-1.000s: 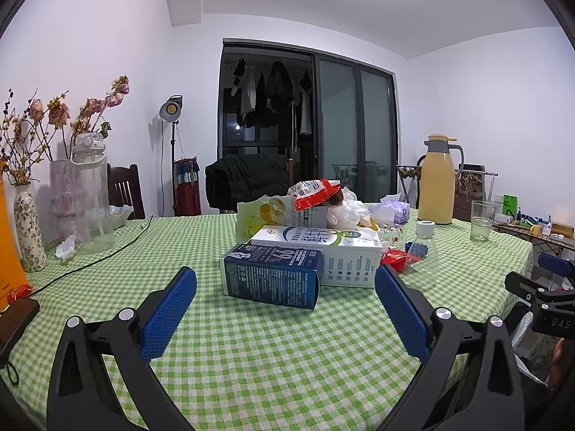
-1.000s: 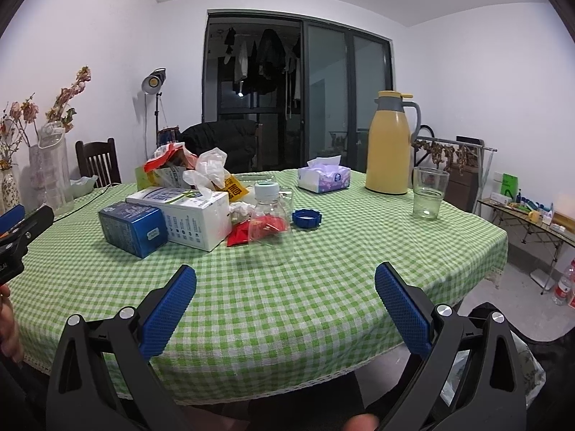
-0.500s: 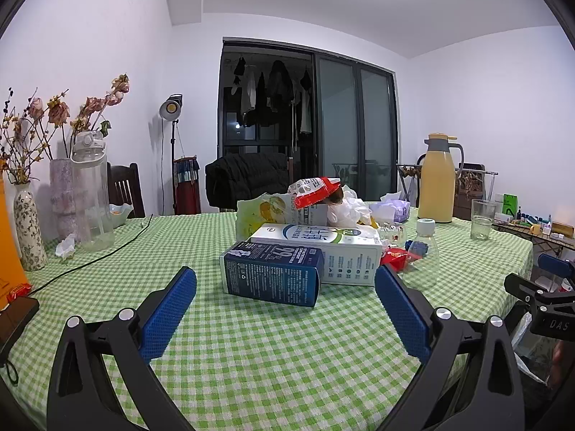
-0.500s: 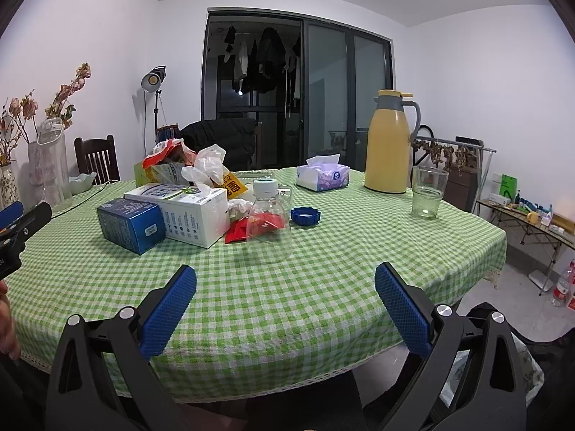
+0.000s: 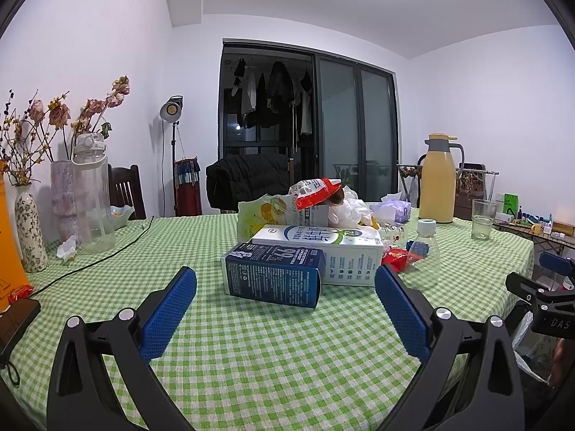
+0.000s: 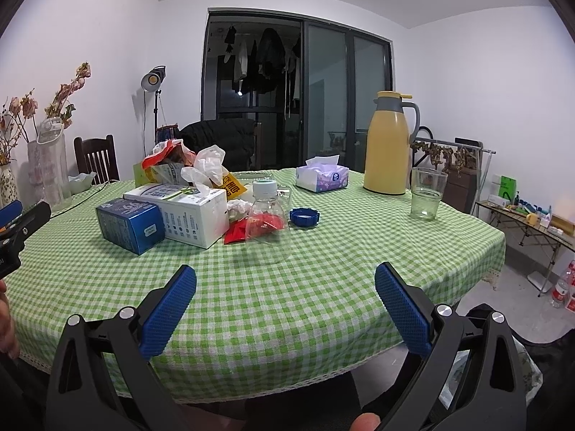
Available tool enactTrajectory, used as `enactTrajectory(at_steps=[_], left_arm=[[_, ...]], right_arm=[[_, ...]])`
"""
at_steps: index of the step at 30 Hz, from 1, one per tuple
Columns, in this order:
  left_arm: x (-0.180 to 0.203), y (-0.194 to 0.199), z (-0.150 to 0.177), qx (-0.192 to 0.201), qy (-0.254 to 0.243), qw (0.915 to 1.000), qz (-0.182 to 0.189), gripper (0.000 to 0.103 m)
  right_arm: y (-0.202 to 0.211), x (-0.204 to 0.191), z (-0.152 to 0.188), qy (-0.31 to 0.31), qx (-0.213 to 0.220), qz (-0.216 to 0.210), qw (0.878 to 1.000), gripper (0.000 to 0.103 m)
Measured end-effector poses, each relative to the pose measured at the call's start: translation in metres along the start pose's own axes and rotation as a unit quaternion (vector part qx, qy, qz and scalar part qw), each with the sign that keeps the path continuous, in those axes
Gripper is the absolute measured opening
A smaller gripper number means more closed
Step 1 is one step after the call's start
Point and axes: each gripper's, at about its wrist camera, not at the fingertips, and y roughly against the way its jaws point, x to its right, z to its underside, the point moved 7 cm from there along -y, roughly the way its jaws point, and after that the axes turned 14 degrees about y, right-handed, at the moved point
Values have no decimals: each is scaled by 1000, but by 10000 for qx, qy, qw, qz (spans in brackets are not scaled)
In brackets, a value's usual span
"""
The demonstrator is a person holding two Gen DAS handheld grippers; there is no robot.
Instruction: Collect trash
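Left wrist view: the trash sits heaped near the middle of the green-checked surface [image 5: 251,359], with a dark blue carton [image 5: 273,278] lying on its side at the front, straight ahead of the left hand-held gripper [image 5: 285,287] and apart from its blue pads. Touching it behind is a white carton [image 5: 323,251], then a red snack bag [image 5: 318,194] and crumpled white plastic [image 5: 350,208]. A clear bottle [image 5: 424,255] stands just right of the cartons beside a red wrapper [image 5: 397,256].

In the right wrist view, the same bottle [image 6: 267,222] stands ahead of the right hand-held gripper [image 6: 285,287], clear of its pads, with a blue cap [image 6: 304,216] just beyond. Both hand-held grippers are spread wide, holding nothing. Toward the far right edge stand a tissue box [image 6: 321,177], yellow thermos [image 6: 390,143] and glass [image 6: 427,194].
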Motion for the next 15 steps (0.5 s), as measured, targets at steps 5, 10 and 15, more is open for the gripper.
enactTrajectory(at_steps=[5,10,15], left_arm=[[-2,-2,3,-43,29,10000,-6,96],[-2,-1,2,-24,3,10000,-14,96],[-3,-2,3,-44,28,10000,-34,96]], right_arm=[[-1,1,2,-38,-52,18,10000,96],[0,0,2,-17,-35,7,10000,96],[-1,0,1,-20,-26,24,10000,96]])
